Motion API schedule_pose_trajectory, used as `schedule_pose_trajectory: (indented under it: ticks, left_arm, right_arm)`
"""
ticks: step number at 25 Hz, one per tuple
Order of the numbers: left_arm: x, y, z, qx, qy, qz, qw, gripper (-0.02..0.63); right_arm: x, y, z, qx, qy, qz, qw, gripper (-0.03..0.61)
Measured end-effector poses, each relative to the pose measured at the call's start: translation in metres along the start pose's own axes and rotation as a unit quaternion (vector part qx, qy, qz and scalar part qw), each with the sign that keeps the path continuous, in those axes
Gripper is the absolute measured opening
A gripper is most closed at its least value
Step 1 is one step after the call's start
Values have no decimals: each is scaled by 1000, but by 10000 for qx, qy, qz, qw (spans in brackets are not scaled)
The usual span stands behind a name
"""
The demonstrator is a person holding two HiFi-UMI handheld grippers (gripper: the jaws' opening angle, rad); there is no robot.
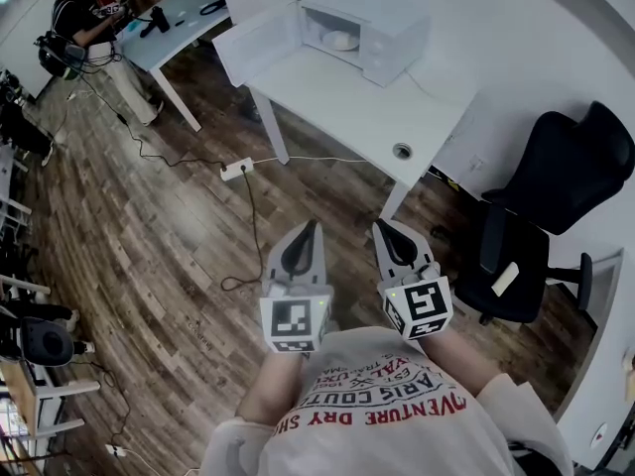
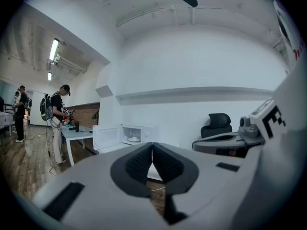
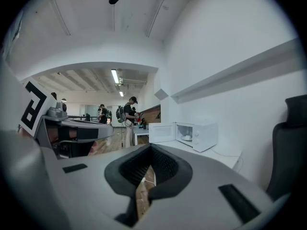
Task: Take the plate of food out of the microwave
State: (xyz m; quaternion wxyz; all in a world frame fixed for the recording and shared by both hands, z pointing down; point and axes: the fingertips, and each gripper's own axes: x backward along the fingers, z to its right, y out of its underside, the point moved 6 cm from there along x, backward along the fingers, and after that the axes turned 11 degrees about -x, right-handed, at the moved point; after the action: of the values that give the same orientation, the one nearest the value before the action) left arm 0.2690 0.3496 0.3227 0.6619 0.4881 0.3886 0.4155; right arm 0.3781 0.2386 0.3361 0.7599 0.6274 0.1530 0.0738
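A white microwave (image 1: 385,34) stands at the far end of a white table (image 1: 337,107), its door (image 1: 253,43) swung wide open to the left. Inside it sits a white plate of food (image 1: 342,40), also small in the left gripper view (image 2: 134,139) and the right gripper view (image 3: 187,138). My left gripper (image 1: 315,226) and right gripper (image 1: 383,226) are held side by side close to my body, over the wooden floor and well short of the table. Both are shut with nothing in them; the tips meet in each gripper view (image 2: 152,145) (image 3: 151,147).
A black office chair (image 1: 556,196) stands right of the table. A power strip (image 1: 236,170) and cables lie on the floor ahead of me. Far left, a person (image 1: 74,18) stands at a second table (image 1: 174,23) with dark items on it.
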Motion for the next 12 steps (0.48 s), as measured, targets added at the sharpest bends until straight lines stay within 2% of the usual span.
schedule_pose_trajectory:
  ticks: [8,12]
  left_arm:
    - [8,21,-56,150,61,23,9999,8]
    - [13,32,-77,224,34,-88,9997,8]
  right_arm:
    - [-40,6,-43,-60,-48,102,9999,3]
    - [-59,17,-61,-134,-106,-88,9998,3]
